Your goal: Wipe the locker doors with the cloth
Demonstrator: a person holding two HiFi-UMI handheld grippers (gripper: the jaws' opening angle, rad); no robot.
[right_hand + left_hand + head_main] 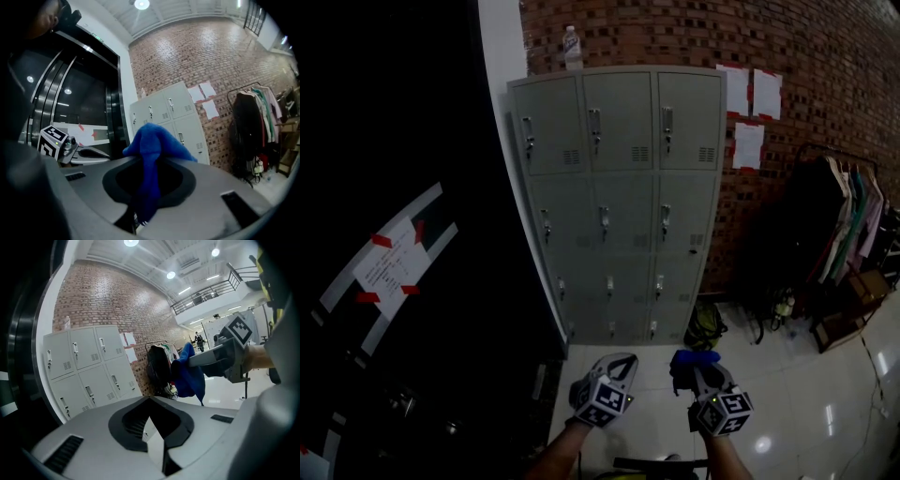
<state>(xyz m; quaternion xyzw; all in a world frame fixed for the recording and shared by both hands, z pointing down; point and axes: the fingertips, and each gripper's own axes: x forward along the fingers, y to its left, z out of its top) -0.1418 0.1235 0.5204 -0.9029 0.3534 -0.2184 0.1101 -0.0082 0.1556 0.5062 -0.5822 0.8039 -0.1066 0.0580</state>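
1. Head view: the left gripper and right gripper are held low over a glossy tiled floor, well apart from the grey metal lockers against a brick wall.
2. Right gripper view: the jaws pinch a fuzzy blue cloth, which bunches above them and hangs below. Its lower end is cut off.
3. Left gripper view: the jaws are pressed together with nothing between them. Only this view shows a railed balcony.
4. The lowest locker doors are dim and hard to make out.
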